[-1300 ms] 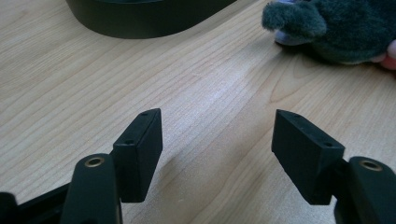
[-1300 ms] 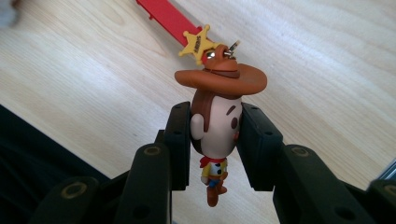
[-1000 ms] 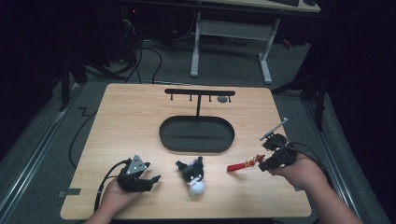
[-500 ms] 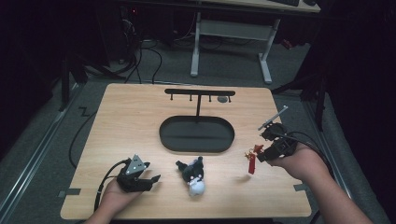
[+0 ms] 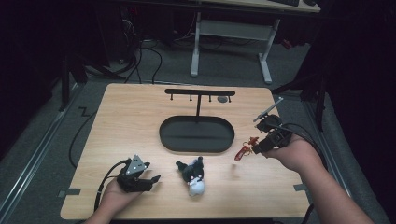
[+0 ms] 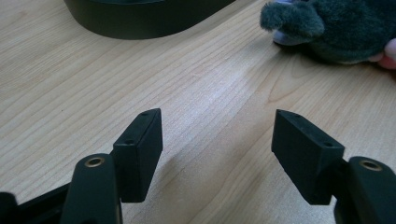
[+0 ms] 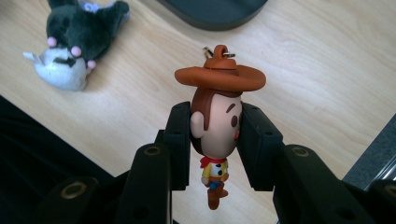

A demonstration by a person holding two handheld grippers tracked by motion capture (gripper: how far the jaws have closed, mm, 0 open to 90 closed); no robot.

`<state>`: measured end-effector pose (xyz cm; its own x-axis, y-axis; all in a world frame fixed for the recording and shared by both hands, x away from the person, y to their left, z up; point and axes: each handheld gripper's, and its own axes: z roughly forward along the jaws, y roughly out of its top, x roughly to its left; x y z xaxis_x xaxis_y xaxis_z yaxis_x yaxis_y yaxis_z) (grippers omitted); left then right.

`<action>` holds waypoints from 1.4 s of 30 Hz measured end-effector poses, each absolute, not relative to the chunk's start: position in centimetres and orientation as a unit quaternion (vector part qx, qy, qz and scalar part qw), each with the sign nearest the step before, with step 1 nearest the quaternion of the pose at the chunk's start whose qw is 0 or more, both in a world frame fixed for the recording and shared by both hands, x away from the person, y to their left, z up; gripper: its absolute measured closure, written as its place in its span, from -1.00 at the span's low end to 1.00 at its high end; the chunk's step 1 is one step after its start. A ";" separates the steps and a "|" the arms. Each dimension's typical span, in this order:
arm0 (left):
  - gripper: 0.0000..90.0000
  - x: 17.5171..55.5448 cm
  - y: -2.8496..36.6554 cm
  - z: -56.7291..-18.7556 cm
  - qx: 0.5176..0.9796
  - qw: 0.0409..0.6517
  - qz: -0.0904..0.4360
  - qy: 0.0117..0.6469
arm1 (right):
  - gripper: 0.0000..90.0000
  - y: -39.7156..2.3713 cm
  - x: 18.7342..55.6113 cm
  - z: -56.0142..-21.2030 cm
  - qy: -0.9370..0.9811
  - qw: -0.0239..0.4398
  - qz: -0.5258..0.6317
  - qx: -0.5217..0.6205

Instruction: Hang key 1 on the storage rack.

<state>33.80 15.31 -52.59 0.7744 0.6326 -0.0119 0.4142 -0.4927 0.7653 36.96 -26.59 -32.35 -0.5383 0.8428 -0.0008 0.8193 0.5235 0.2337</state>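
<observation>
A small cowboy figure keychain (image 7: 216, 126) sits clamped between the jaws of the right gripper (image 7: 215, 144), which press on the two sides of its oversized head. Its wide brown hat (image 7: 220, 77) rides just above the jaw tips, with a metal ring (image 7: 219, 50) at the crown; the tiny body, in a yellow shirt with a red neckerchief, hangs down below the head between the jaw arms. In the high view the figure (image 5: 246, 149) is carried clear of the wooden table (image 5: 121, 126), off the right end of the black oval tray (image 5: 196, 134), with its shadow on the wood below.

Beyond the right jaws and off to their left lies a plush toy (image 7: 77, 42), dark grey on top and white below, with small pink spots. Straight ahead past the hat is the tray's dark rim (image 7: 215, 14). In the high view a black T-shaped rack (image 5: 199, 93) with small pegs rises from the tray's far edge, and the plush (image 5: 194, 175) lies on the table just in front of the tray.

The left gripper (image 5: 144, 179) rests low over the near left part of the table with its jaws spread wide and nothing between them. In the left gripper view (image 6: 217, 149), bare wood lies between the jaws, the tray edge (image 6: 140, 18) lies ahead to their left, and the plush's dark fur (image 6: 327, 28) is ahead to their right, well apart from both jaws.
</observation>
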 end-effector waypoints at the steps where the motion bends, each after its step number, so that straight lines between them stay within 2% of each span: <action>1: -0.24 33.8 15.3 -52.6 0.853 0.400 0.137 0.307 | 0.49 -26.3 37.4 -32.1 0.868 0.059 0.105 0.482; 18: -0.24 33.7 15.4 -52.6 0.855 0.398 0.137 0.303 | 0.49 -24.4 41.1 -31.6 0.867 0.060 0.111 0.482; 42: -0.24 33.7 15.5 -52.7 0.856 0.398 0.134 0.303 | 0.49 -24.2 45.2 -30.0 0.856 0.066 0.127 0.497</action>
<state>33.73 15.51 -52.66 0.7804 0.6251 -0.0127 0.4125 -0.4996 0.7618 45.17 -24.19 -29.98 -0.4976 0.8673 0.0125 0.8336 0.4742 0.2832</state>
